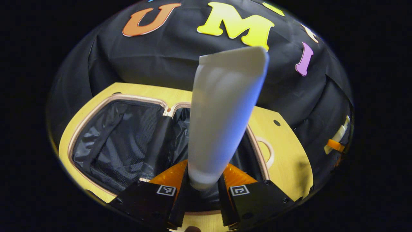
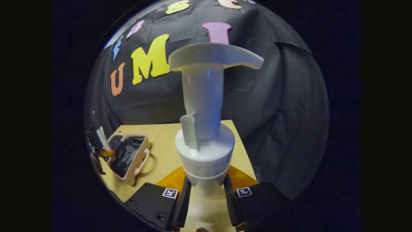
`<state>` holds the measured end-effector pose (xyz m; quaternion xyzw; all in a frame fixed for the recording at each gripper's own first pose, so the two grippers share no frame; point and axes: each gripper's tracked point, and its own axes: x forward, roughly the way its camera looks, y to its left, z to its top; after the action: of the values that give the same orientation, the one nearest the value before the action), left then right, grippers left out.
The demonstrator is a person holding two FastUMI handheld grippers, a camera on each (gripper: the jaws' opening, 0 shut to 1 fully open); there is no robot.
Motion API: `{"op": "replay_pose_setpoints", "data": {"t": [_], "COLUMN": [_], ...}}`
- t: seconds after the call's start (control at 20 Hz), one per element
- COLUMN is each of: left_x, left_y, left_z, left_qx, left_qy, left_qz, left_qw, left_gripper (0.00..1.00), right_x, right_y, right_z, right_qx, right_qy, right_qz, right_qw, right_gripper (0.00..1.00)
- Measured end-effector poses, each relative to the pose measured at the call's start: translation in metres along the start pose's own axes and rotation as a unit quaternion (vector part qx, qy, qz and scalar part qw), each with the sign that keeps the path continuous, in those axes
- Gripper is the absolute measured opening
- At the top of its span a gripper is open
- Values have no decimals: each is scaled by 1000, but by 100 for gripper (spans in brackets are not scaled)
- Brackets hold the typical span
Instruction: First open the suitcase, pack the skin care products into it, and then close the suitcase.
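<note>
Left claw (image 1: 203,188) is clenched on a white tube (image 1: 222,122), both fingers pressing its lower end. The tube stands up and away from the claw, flat crimped end farthest off. It is carried above the open suitcase (image 1: 122,141), which lies flat on the wooden surface (image 1: 286,151) with its dark mesh lining facing up. Judgement: the grip near one end keeps the long body free, so it can be lowered into the case without the fingers fouling the rim.

Right claw (image 2: 206,190) grasps a white pump bottle (image 2: 206,141) around its body just below the shoulder, a finger on either side. The pump head (image 2: 214,56) points up and forward, spout off to the right of the right gripper view. Judgement: holding the body rather than the neck avoids pressing the pump.

In the right gripper view the suitcase (image 2: 128,158) sits well off to the left on the surface (image 2: 167,145), lid open, with the other claw and its tube (image 2: 103,139) over it. The bottle is well apart from the case; the tube is directly over it.

Judged stage: case opened, both products in hand, neither packed. Tube goes in first by position; the bottle has to be carried across.
</note>
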<state>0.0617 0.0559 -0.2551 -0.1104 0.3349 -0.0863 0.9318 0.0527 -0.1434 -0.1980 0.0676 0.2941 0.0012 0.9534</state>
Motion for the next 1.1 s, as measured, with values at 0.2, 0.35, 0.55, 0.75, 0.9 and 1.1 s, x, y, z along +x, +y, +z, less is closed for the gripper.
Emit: {"op": "replay_pose_setpoints", "data": {"t": [0.2, 0.35, 0.55, 0.75, 0.9, 1.1], "left_x": [22, 33, 39, 42, 43, 38], "left_y": [11, 15, 22, 27, 26, 26], "left_z": [-19, -24, -44, -44, -45, -48], "left_qx": [-46, -83, -79, -90, -93, -92], "left_qy": [63, 100, 190, 221, 232, 247], "left_qz": [-10, -4, 35, 52, 59, 78], "left_qw": [997, 992, 978, 970, 966, 962], "left_gripper": [47, 46, 45, 45, 45, 48], "right_x": [-53, -76, -93, -103, -106, -107], "right_y": [-5, -5, 0, 7, 10, 34], "right_z": [0, 0, 3, 6, 4, 5], "right_qx": [14, 28, 35, 31, 29, 6], "right_qy": [-9, -14, -22, -32, -30, -27], "right_qz": [-20, -31, -33, -30, -26, -3], "right_qw": [1000, 999, 999, 999, 999, 1000], "right_gripper": [48, 48, 48, 48, 48, 48]}}
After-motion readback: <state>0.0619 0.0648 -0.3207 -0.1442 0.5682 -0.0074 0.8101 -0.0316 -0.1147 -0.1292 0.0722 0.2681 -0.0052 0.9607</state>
